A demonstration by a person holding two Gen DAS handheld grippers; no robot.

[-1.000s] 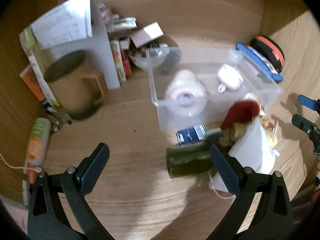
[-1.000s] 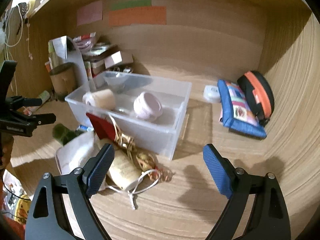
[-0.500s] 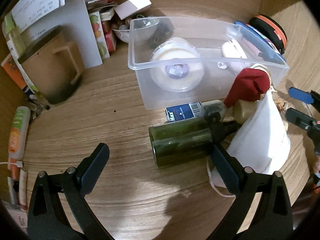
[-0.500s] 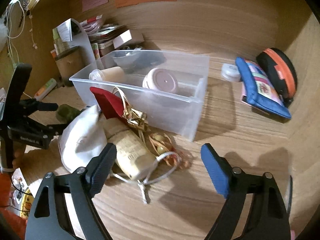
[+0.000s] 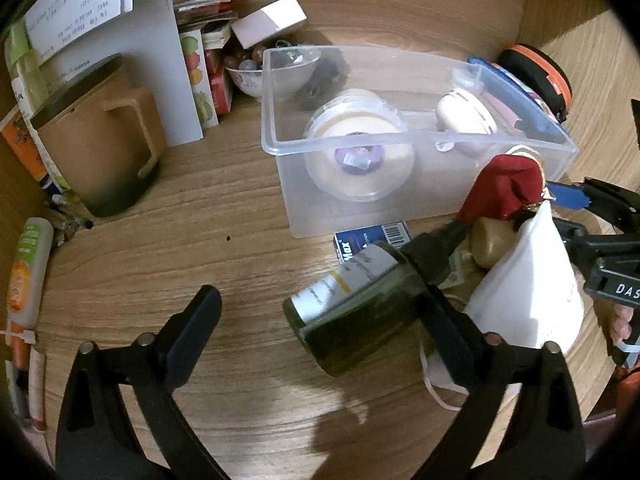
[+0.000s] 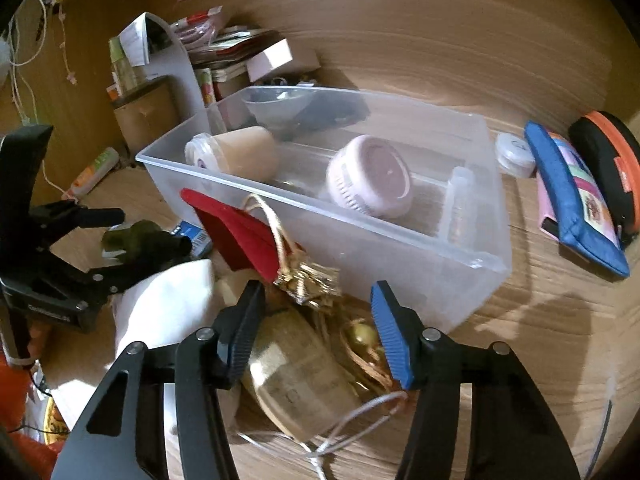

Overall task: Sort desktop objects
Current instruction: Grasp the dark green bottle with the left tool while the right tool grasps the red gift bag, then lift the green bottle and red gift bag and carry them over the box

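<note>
While both tools sit low over the clutter in front of the clear plastic bin (image 6: 472, 280), the step in hand looks like picking up loose items for sorting.

Left tool (image 5: 320, 316): spread wide, holding nothing. Dark green bottle (image 5: 360, 320) lies on its side on the surface, just inside the right-hand finger (image 5: 444, 332), which looks to be touching it; the other finger stands well apart. Beyond the bottle: small blue box (image 5: 372, 236) against the bin wall. To the right: white cloth bag (image 5: 532, 288), red cloth (image 5: 504, 188).

Right tool (image 6: 316, 320): part open, nothing gripped. Its fingers straddle a beige cylindrical bottle (image 6: 300, 376) tangled with gold ribbon (image 6: 312, 280) and cord. Bin directly ahead, already holding a tape roll (image 6: 236, 156) and a pink round case (image 6: 372, 176).

Judgement: collection barely begun. Next move for left: shift so the green bottle is centred, then close across its body; round glass may roll. For right: close on the beige bottle, mind the ribbon dragging neighbours along.
</note>
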